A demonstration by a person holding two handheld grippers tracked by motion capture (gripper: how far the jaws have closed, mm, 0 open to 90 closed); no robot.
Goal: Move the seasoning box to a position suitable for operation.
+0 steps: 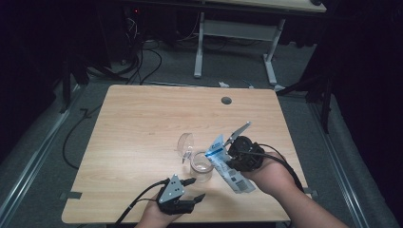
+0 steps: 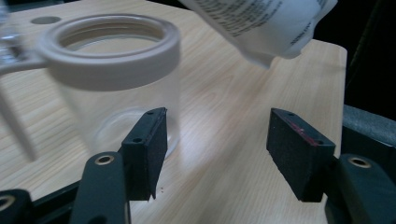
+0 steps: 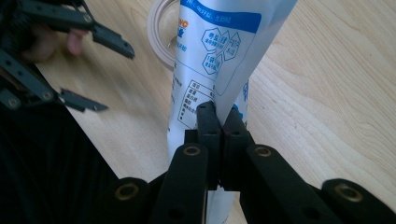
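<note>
From above, at the table's centre, we see a clear glass jar with a beige ring collar standing upright on the pale wooden table, its hinged clear lid thrown open toward 11 o'clock. At 3 o'clock of the jar, the right gripper tilts a white and blue printed pouch beside the rim. At 7 o'clock, the left gripper lies apart from the jar, jaws spread.

Along the left gripper, we see wide, empty jaws, the jar toward 10 o'clock and the pouch at 1 o'clock.

Along the right gripper, we see jaws pinched tight on the pouch, the jar's collar behind it; the left gripper stands at 9 o'clock.
</note>
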